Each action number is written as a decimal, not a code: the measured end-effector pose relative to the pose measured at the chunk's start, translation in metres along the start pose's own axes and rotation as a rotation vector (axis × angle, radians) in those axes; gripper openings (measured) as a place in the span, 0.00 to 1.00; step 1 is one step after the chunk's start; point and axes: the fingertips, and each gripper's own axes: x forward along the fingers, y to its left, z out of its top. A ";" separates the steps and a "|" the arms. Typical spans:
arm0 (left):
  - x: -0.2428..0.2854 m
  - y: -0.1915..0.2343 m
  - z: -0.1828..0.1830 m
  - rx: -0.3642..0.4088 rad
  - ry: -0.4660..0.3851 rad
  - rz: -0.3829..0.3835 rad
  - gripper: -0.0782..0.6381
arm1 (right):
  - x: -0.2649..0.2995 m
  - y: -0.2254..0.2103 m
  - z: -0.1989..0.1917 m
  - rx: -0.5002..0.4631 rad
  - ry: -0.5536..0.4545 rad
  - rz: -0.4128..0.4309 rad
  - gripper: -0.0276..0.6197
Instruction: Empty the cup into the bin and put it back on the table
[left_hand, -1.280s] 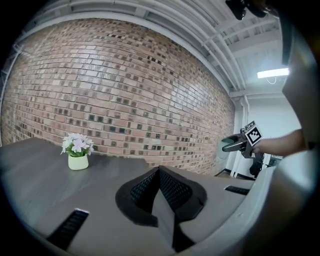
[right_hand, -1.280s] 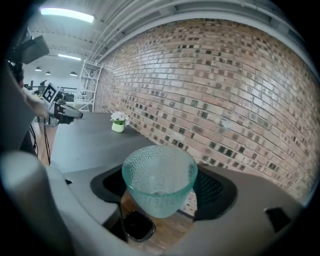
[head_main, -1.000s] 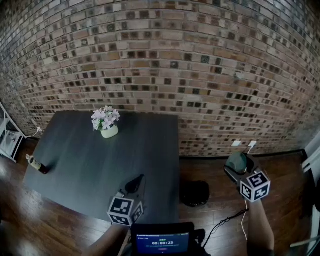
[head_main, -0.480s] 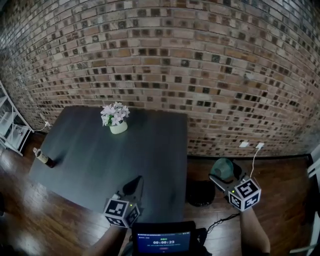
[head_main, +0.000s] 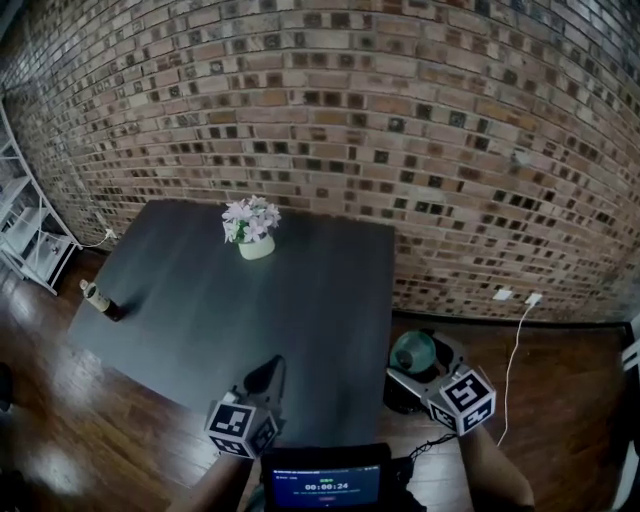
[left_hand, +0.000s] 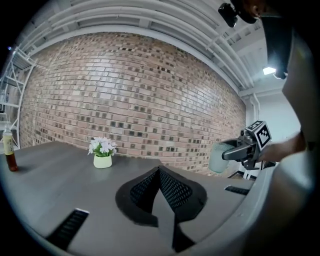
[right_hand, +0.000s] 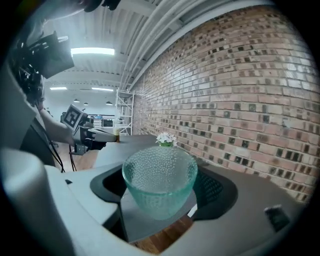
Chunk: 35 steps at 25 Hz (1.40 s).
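A green dimpled glass cup (head_main: 413, 351) sits between the jaws of my right gripper (head_main: 416, 360), which is shut on it. The cup hangs just off the dark table's (head_main: 200, 300) right edge, over a black bin (head_main: 396, 399) on the floor that the gripper mostly hides. In the right gripper view the cup (right_hand: 159, 182) is close and mouth up, and I see nothing inside it. My left gripper (head_main: 267, 373) hovers low over the table's near edge, jaws together and nothing in them. From the left gripper (left_hand: 159, 172) view, the cup (left_hand: 218, 156) shows at the right.
A small pot of white flowers (head_main: 254, 243) stands at the table's far side, and a bottle (head_main: 100, 300) at its left edge. A brick wall runs behind. A white shelf (head_main: 30, 240) stands far left. A cable (head_main: 505, 380) trails on the wooden floor at the right. A screen (head_main: 325, 485) sits at the bottom.
My right gripper has carried the cup left and down, from out over the floor to above the bin beside the table. The left gripper has shifted only a little.
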 end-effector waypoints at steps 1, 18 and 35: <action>-0.002 0.002 -0.001 0.001 0.001 0.004 0.11 | 0.005 0.006 0.000 -0.001 -0.007 0.015 0.65; -0.030 0.017 -0.044 -0.037 0.065 0.068 0.11 | 0.075 0.067 -0.032 -0.011 -0.019 0.183 0.65; -0.037 0.022 -0.109 -0.071 0.139 0.096 0.11 | 0.126 0.132 -0.108 0.014 0.056 0.303 0.65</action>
